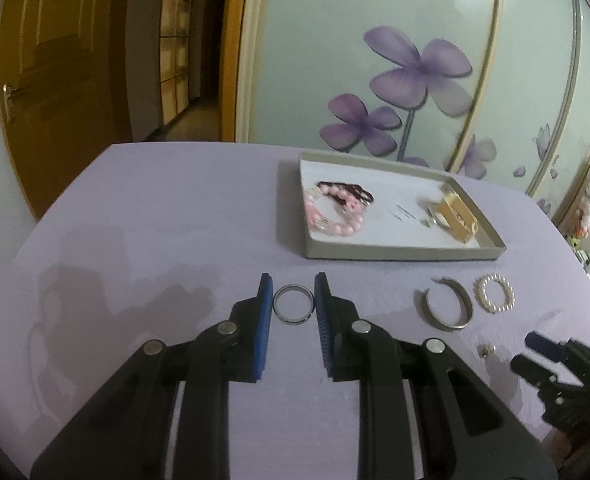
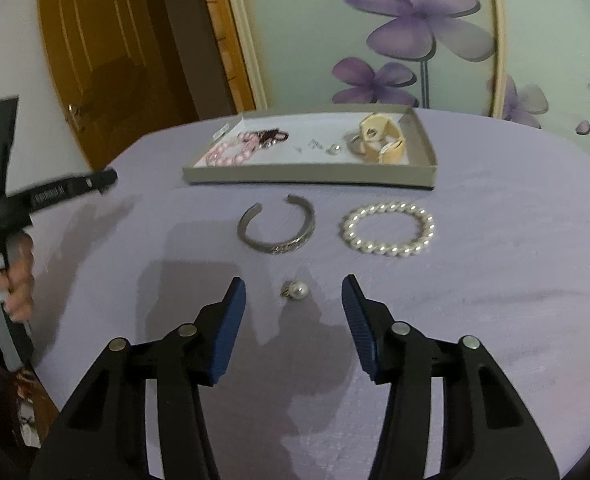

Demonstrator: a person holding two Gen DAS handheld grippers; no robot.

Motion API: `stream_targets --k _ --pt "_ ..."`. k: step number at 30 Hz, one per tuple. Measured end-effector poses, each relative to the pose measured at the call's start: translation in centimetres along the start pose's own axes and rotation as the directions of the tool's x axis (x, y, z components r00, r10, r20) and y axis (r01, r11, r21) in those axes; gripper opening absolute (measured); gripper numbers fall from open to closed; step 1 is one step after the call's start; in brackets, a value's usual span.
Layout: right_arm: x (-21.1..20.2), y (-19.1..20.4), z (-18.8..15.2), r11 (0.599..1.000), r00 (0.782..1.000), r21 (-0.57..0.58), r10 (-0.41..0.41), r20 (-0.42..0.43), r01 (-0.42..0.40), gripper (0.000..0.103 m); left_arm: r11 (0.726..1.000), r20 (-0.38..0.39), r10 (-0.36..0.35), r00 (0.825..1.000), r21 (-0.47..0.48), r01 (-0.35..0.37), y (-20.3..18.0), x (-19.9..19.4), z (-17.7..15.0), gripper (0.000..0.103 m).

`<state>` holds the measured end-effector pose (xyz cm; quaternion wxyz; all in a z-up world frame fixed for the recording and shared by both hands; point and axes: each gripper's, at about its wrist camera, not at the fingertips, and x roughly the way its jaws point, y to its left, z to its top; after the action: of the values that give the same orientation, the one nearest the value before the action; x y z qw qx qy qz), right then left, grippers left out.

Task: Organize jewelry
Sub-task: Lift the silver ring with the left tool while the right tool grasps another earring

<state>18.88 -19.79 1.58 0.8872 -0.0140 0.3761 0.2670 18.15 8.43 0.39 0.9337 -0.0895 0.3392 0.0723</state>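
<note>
My left gripper [image 1: 293,292] is shut on a thin metal ring [image 1: 293,321], which sits pinched between its blue pads above the purple tablecloth. In the right wrist view the left gripper [image 2: 109,179] shows side-on at the left, held by a hand [image 2: 17,280]. My right gripper [image 2: 293,280] is open just above the cloth, and a small pearl earring [image 2: 297,290] lies between its fingertips, untouched. The same earring [image 1: 486,350] lies just left of the right gripper [image 1: 529,354] in the left wrist view.
A shallow grey tray [image 2: 307,178] [image 1: 403,254] at the back holds a pink bead bracelet [image 1: 335,222], a dark beaded piece, small earrings and a cream-gold box [image 2: 379,136]. In front of it lie a silver cuff bangle [image 2: 275,246] and a pearl bracelet [image 2: 387,250].
</note>
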Motion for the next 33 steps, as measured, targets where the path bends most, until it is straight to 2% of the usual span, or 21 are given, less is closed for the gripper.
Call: stream_targets --k 7,33 --pt "1.7 0.6 -0.1 0.999 0.998 -0.021 -0.027 -0.059 0.026 0.036 1.000 0.011 0.004 1.000 -0.019 -0.004 0.9 -0.3 0.2 0.021" --pt "3.9 0.5 0.6 0.996 0.990 -0.042 -0.081 -0.113 0.076 0.020 1.000 0.026 0.008 1.000 -0.029 -0.008 1.5 -0.4 1.0 0.021"
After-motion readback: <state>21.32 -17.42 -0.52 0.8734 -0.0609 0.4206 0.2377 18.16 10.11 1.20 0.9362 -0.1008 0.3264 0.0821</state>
